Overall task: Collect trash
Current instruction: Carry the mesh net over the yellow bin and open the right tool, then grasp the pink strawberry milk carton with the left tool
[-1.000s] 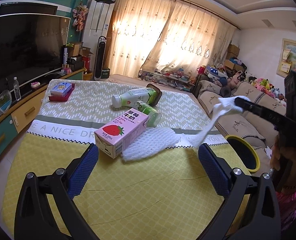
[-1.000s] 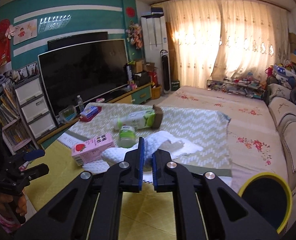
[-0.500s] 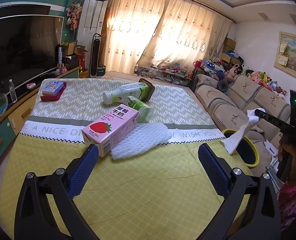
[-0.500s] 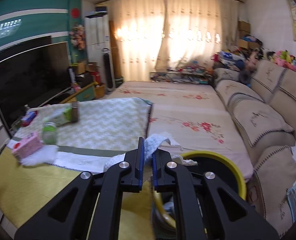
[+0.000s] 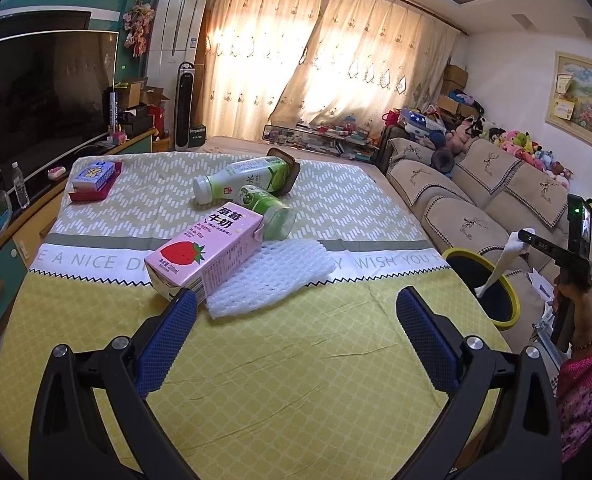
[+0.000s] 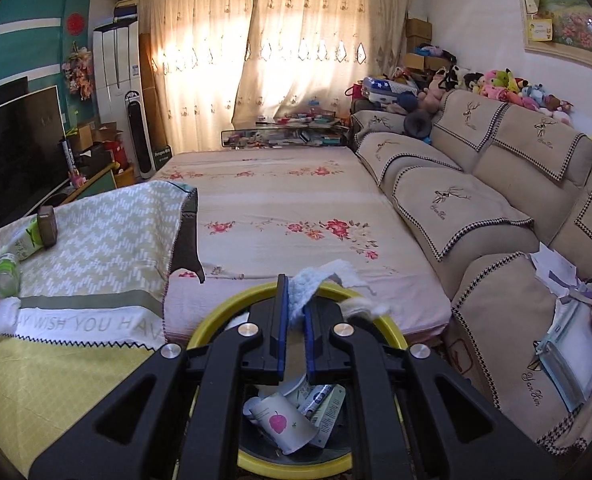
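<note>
My right gripper [image 6: 295, 292] is shut on a white foam net sleeve [image 6: 316, 278], right above the yellow-rimmed bin [image 6: 216, 316]; a paper cup [image 6: 280, 426] and wrappers lie inside. From the left wrist view the same sleeve [image 5: 502, 258] hangs from the right gripper [image 5: 522, 236] down into the bin [image 5: 510, 292]. My left gripper [image 5: 292, 320] stands open over the yellow tablecloth, nothing between its fingers. Just ahead lie a pink strawberry milk carton [image 5: 204, 256], a second foam net [image 5: 270, 276], a small green bottle [image 5: 268, 210] and a larger green bottle [image 5: 242, 180].
A blue box on a red book [image 5: 94, 180] lies at the table's far left. The bin stands on the floor off the table's right edge, beside the beige sofa [image 6: 496, 208]. A TV [image 5: 44, 92] and cabinet run along the left. A person's hand [image 5: 572, 296] holds the right gripper.
My right gripper swung right and down with the foam sleeve, from over the table to just above the bin. The left gripper has barely shifted and stays open.
</note>
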Available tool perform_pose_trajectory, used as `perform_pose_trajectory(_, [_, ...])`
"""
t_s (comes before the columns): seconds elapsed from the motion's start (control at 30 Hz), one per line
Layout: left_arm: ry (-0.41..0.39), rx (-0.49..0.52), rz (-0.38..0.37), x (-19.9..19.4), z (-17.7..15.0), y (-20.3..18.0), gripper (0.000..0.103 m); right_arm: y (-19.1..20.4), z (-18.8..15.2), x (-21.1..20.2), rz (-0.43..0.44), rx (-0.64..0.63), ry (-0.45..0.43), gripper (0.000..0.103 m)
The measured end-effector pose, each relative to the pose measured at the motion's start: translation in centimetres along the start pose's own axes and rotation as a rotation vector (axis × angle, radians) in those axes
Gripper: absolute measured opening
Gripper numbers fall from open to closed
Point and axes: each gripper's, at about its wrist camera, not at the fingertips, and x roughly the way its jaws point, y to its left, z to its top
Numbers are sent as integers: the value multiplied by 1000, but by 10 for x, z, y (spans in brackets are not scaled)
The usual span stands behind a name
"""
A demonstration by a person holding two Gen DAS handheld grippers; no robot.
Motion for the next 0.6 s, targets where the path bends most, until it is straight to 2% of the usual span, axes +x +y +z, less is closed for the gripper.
perform_pose_trajectory(0.03, [2,2,-1,1,0,-1,98,1,-1,3,-4,-3,11,9])
perform_pose_trajectory(0.1, [4,6,-1,2,0,-1,98,3,-6,9,-8,-7,35,29])
perform_pose_trajectory(0.13, [5,7,-1,2,-1,-1,98,4,-7,8,-8,-1,24,48])
perform_pose_trajectory(0.17, [5,8,0,2,-1,-1,98,6,-8,5,-10,-2,13,52])
perform_pose_trajectory(0.37, [13,1,10,6,-2,4,98,12,-5,-10,0,-5,-19,53])
perform_pose_trajectory(0.6, [30,-6,38,17,0,22,98,28,-8,-21,61,-21,-24,56])
